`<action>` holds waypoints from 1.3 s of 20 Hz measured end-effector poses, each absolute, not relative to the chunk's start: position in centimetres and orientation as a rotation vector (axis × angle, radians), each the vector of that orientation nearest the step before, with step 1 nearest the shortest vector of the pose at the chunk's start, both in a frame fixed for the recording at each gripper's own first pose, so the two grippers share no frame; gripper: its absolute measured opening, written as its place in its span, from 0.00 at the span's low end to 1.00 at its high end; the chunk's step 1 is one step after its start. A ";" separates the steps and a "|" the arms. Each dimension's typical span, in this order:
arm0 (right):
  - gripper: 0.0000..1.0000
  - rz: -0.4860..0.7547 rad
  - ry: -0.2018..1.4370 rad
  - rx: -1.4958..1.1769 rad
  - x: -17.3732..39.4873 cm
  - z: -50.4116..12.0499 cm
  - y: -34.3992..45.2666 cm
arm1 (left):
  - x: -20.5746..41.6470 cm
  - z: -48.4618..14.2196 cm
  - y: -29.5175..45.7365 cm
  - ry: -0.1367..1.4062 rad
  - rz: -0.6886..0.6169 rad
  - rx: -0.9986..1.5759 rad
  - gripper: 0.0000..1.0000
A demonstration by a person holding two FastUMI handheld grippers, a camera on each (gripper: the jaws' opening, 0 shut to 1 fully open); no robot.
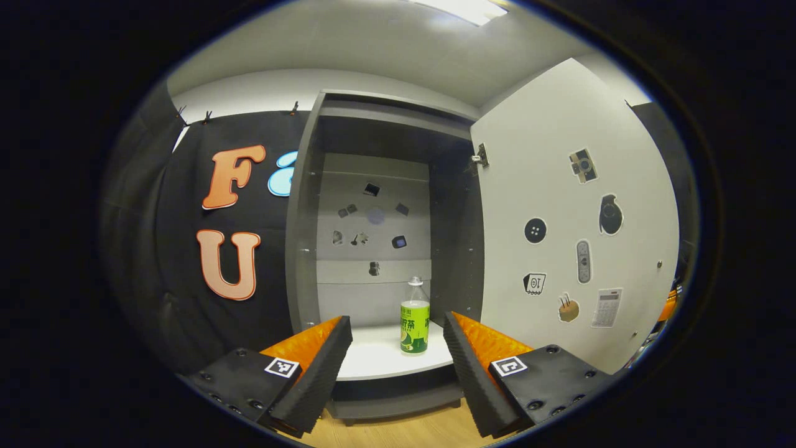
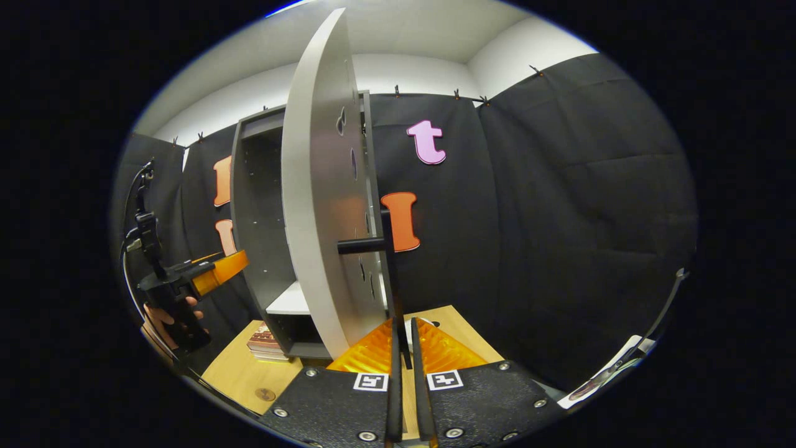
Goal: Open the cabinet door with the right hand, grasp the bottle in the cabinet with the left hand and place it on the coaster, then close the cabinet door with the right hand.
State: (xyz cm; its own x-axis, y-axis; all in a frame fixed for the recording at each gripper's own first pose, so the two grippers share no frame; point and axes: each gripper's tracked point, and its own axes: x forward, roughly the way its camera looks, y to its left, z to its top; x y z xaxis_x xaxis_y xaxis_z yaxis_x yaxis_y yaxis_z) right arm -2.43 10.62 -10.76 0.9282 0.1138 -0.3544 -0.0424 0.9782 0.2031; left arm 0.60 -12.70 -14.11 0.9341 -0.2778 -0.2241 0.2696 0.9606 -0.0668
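With the door [image 1: 572, 218] swung wide to the right, stands open on the cabinet [image 1: 379, 130], so step one looks done. Starting at the left of the left gripper view: left claw [image 1: 398, 339] spread wide, holding nothing, aimed straight into the opening. Dead ahead and a touch right of centre between its fingers, bottle [image 1: 415, 317] upright on the pale shelf [image 1: 373, 358], long axis vertical, well apart from both fingers. Coming move, judged from this: straight push forward, fingers passing either side of the bottle's body, then a squeeze.

Left to right in the right gripper view: left claw seen from the side in a hand [image 2: 163, 317], facing the cabinet; coaster [image 2: 265, 394] on the table [image 2: 236, 373] below it; then right claw [image 2: 403, 348] nearly closed on the door's handle [image 2: 367, 244] area, actual contact hard to confirm. Left claw clearly nearer the bottle.
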 end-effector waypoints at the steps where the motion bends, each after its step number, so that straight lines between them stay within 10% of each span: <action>1: 0.09 0.081 0.370 0.192 -2.5 -10.7 10.5 | 0.9 -14.7 -13.2 0.244 -0.280 -0.033 0.93; 8: 0.14 0.073 0.335 0.209 -3.7 -10.2 7.3 | 2.0 -18.0 -16.5 0.291 -0.291 -0.016 0.96; 18: 0.59 0.108 0.294 0.189 -3.6 -10.0 6.6 | 4.7 -21.3 -19.3 0.308 -0.266 -0.001 0.96; 20: 0.51 0.108 0.287 0.201 -3.6 -10.0 6.3 | 5.7 -22.9 -19.1 0.325 -0.244 0.015 0.96; 26: 0.67 0.110 0.283 0.220 -3.9 -10.1 6.1 | 9.1 -28.5 -19.9 0.415 -0.227 -0.012 0.97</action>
State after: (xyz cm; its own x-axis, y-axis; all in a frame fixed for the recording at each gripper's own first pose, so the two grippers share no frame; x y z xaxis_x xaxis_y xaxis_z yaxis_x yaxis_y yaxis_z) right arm -3.91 6.06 -10.13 0.9544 0.1379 -0.2648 -0.0762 0.9701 0.2303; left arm 9.10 -19.95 -28.45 0.8903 -0.2211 -0.3981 0.2162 0.9746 -0.0579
